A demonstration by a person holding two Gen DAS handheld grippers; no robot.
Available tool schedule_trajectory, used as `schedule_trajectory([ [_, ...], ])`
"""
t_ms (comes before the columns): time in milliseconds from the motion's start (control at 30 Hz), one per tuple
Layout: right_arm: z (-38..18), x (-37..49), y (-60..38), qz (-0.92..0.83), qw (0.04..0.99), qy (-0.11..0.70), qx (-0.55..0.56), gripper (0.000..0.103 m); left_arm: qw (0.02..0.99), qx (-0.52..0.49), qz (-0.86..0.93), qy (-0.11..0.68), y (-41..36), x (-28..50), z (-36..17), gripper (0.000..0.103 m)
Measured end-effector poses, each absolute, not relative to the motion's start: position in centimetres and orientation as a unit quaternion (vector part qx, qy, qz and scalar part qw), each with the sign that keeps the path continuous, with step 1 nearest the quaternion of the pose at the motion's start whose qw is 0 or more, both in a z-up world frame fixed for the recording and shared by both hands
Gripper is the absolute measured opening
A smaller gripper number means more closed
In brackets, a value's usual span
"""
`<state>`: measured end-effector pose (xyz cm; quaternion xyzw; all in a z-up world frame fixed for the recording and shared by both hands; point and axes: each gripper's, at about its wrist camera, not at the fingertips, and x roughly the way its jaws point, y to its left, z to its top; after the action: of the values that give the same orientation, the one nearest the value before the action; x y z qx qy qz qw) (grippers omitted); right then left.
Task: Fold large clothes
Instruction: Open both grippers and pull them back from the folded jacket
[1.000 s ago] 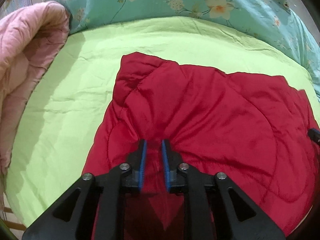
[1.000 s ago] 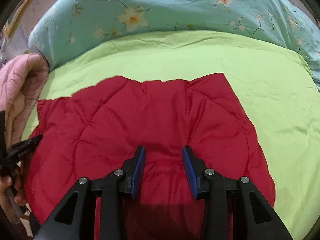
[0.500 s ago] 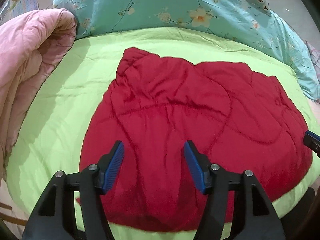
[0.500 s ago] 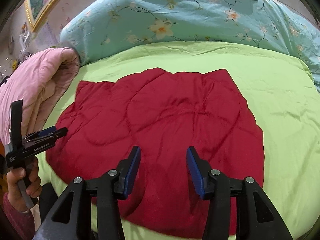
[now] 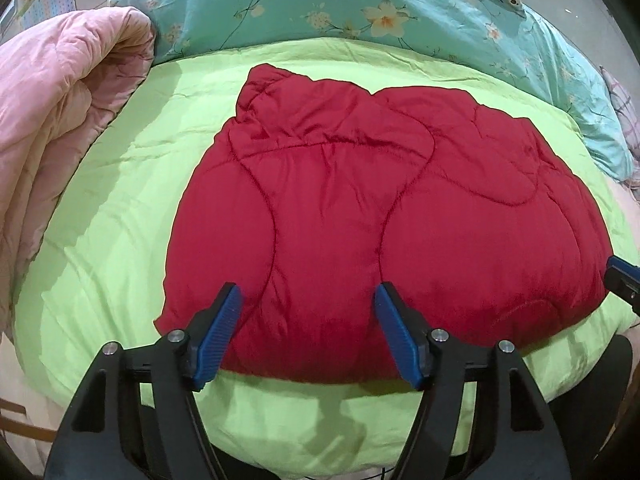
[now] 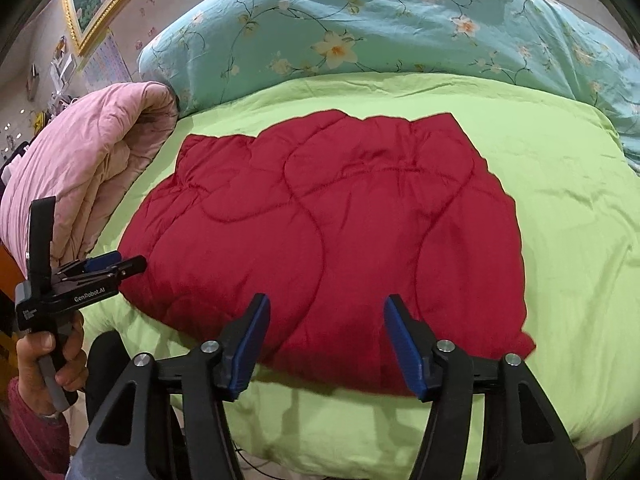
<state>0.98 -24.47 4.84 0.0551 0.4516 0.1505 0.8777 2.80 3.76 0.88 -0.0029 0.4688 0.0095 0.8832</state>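
Both grippers, left [image 5: 306, 334] and right [image 6: 326, 344], have released and backed off the red quilted garment [image 5: 360, 216], jaws just opening.

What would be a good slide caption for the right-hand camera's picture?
Right tool, jaws open, above the near edge of a folded red quilted garment lying on a green bedspread; left tool at the side.

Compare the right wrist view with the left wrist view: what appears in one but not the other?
Only the right wrist view shows the person's hand gripping the left gripper from the side, and a gold-framed picture on the wall. Only the left wrist view shows a plaid cloth at the right edge. Both share the red quilted garment, lime sheet, pink quilt, floral duvet, and open jaws holding nothing.
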Motion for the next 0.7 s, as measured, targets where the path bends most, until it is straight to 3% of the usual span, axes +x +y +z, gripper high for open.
schedule_trajectory([
  [600,3.6,0.7,-25.1,0.132,0.879,0.454,0.058,0.068,0.88,0.002,-0.004,0.475,3.1,1.9,0.4,0.069],
  [700,1.8,1.6,-25.8,0.109,0.875,0.469,0.054,0.068,0.879,0.004,-0.004,0.477,3.0,2.3,-0.1,0.075],
])
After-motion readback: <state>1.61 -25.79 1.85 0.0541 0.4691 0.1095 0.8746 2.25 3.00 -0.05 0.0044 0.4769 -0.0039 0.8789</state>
